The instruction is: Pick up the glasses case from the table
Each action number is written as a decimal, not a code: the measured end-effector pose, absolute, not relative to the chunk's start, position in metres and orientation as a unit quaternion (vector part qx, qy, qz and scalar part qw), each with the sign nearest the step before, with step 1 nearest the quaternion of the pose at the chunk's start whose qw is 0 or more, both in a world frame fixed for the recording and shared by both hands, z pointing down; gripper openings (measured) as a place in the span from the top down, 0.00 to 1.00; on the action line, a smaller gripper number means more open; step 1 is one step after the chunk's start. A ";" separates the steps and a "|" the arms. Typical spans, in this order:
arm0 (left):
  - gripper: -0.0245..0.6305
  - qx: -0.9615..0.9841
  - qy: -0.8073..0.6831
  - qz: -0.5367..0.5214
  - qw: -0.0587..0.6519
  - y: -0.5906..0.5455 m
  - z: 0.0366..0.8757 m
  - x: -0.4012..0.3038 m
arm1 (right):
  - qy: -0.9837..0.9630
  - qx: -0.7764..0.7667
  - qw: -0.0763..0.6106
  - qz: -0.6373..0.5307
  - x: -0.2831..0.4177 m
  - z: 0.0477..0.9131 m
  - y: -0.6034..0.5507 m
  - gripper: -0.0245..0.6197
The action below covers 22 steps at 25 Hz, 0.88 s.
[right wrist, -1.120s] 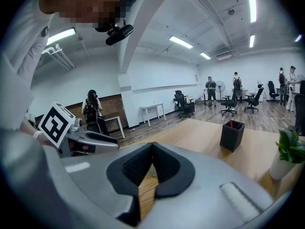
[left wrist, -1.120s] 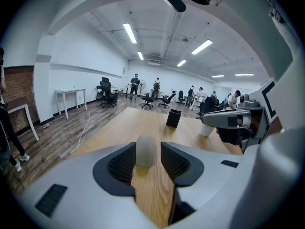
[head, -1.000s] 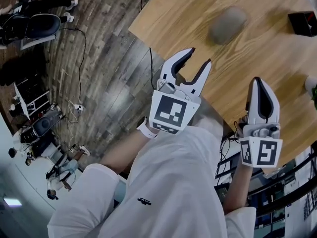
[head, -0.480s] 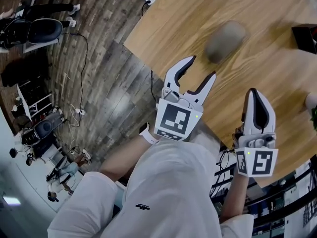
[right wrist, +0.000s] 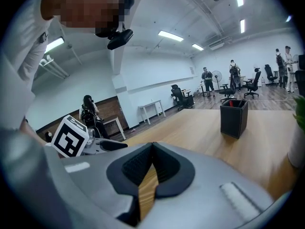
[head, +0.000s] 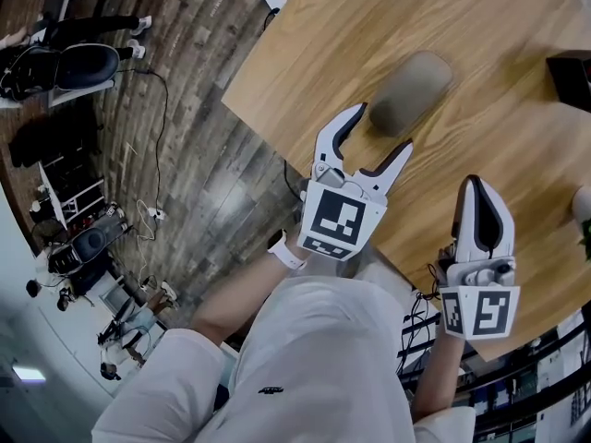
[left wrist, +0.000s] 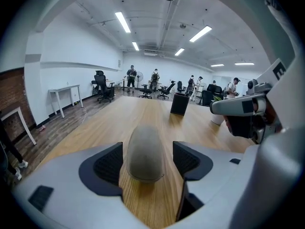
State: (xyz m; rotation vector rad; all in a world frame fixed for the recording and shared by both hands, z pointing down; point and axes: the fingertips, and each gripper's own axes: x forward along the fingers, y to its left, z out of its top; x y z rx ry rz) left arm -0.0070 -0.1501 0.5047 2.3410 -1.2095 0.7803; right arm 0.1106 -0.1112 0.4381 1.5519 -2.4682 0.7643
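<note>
The grey oval glasses case (head: 409, 92) lies on the wooden table (head: 323, 35), near its front edge. My left gripper (head: 380, 132) points at it with the jaws spread wide; they have just been opening. In the left gripper view the case (left wrist: 145, 151) sits in line with the gap of the left gripper (left wrist: 148, 162), its near end level with the dark pads (left wrist: 108, 164), and neither pad touches it. My right gripper (head: 476, 187) hovers over the table to the right of the case, shut and empty; in its own view the right gripper (right wrist: 152, 147) shows its tips meeting.
A black square box (head: 571, 67) stands at the table's far right, also seen as the black box (right wrist: 233, 117). A white pot with a plant (head: 582, 206) is at the right edge. Left of the table lies a wood floor with cables (head: 148, 127) and chairs.
Both grippers have come down and forward toward the table. The left jaws have spread wider, and their tips now reach the case's near end.
</note>
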 end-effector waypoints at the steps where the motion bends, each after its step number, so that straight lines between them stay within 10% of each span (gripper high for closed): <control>1: 0.48 0.835 -0.431 0.282 0.195 -0.152 0.508 -0.005 | -0.816 0.515 0.063 0.254 0.113 0.440 -0.113 0.95; 22: 0.36 0.835 -0.412 0.320 0.177 -0.185 0.574 0.018 | -0.800 0.523 0.049 0.290 0.135 0.470 -0.124 0.95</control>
